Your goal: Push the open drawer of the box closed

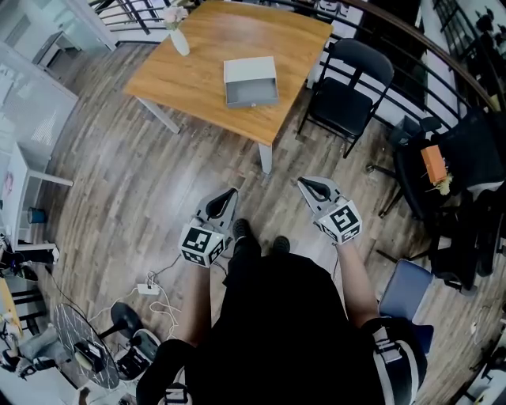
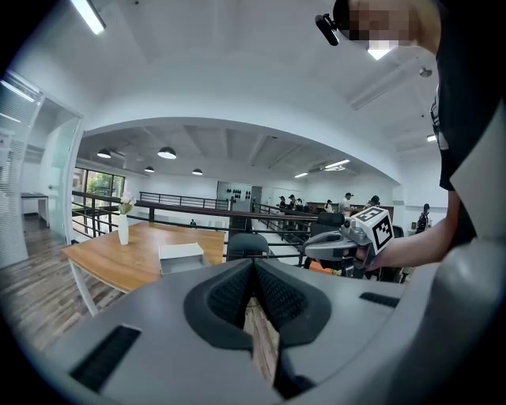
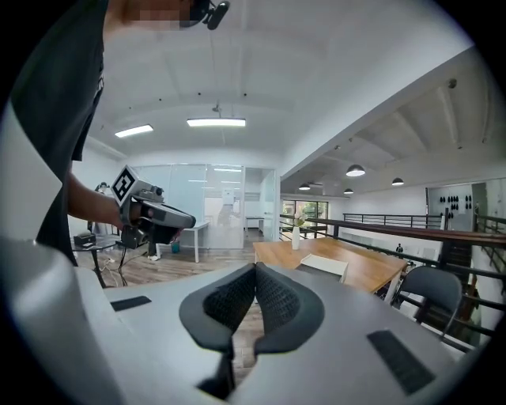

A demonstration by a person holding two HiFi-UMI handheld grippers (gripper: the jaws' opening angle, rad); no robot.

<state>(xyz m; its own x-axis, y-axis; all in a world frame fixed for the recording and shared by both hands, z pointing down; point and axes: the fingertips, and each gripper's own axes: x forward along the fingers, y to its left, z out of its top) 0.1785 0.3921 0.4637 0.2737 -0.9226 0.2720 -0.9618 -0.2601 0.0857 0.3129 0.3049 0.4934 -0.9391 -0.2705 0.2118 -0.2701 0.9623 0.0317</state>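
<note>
A white box (image 1: 251, 80) with its grey drawer pulled open toward me sits on the wooden table (image 1: 198, 75). In the left gripper view the box (image 2: 181, 258) is small and far off; in the right gripper view the box (image 3: 322, 266) lies on the table ahead. My left gripper (image 1: 232, 193) and right gripper (image 1: 301, 183) hang over the floor well short of the table, both shut with nothing between the jaws. The left gripper's tip (image 2: 253, 263) and the right gripper's tip (image 3: 254, 267) show closed pads.
A white vase with flowers (image 1: 177, 33) stands at the table's far left. A black chair (image 1: 348, 83) sits right of the table. More chairs (image 1: 451, 170) are at the right, a fan (image 1: 83, 348) and cables at the lower left. A railing (image 1: 379, 24) runs behind.
</note>
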